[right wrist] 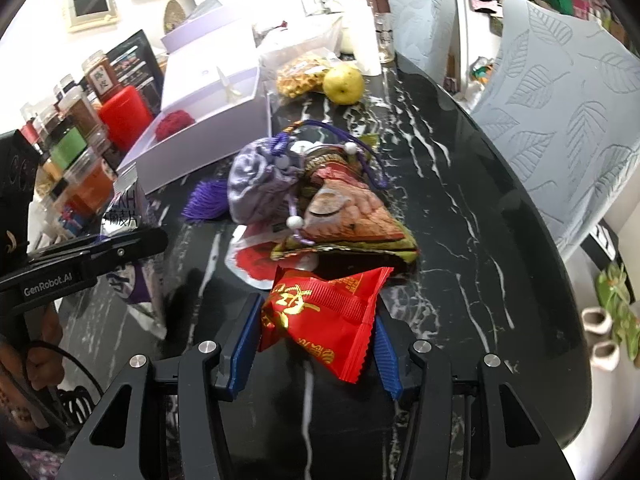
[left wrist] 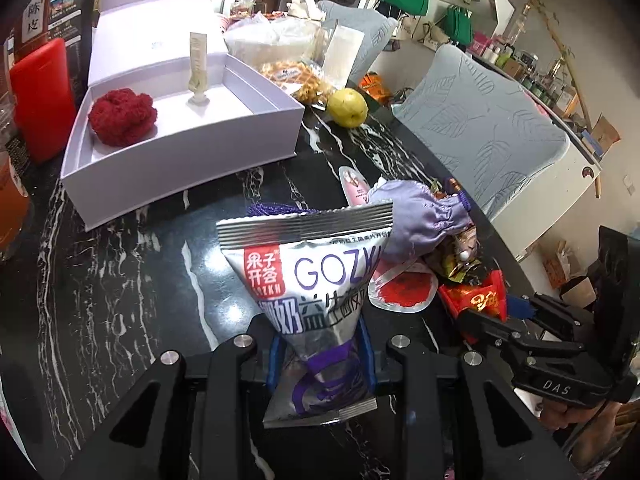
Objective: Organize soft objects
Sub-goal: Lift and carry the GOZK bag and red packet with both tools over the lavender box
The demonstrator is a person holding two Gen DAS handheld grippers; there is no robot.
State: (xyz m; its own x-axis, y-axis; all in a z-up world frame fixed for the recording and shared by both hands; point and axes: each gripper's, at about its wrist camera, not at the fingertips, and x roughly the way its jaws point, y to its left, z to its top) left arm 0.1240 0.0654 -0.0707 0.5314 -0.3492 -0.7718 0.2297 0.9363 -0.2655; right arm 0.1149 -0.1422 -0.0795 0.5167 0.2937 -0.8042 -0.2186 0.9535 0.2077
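Silver foil caught the light in the left view: the left gripper (left wrist: 322,354) had its blue fingers (left wrist: 275,354) clenched on the narrow lower part of a silver snack bag (left wrist: 308,280), held clear of the black marble tabletop (left wrist: 120,280). Its print read "GOZK" with red-boxed Chinese characters. That view alone looked down into the white box (left wrist: 180,136) near the tabletop's far left edge, where a red woolly ball (left wrist: 122,116) lay in one compartment and a pale tube (left wrist: 198,68) stood upright beside it.

Only the right view showed the right gripper (right wrist: 316,344) head-on, fingers (right wrist: 244,344) grasping a red packet (right wrist: 324,308) with gold characters. Just past it lay a lilac pouch (right wrist: 256,184) with purple cord and tassel, touching a brocade pouch (right wrist: 352,216) and a flat red-printed sachet (right wrist: 256,260). A yellow pear (right wrist: 343,84) sat farther back beside a waffle bag (right wrist: 300,76).

Bare tabletop ran along the right edge by the grey chairs (right wrist: 560,120). Tool arms read "GenRobot.AI" and "DAS".
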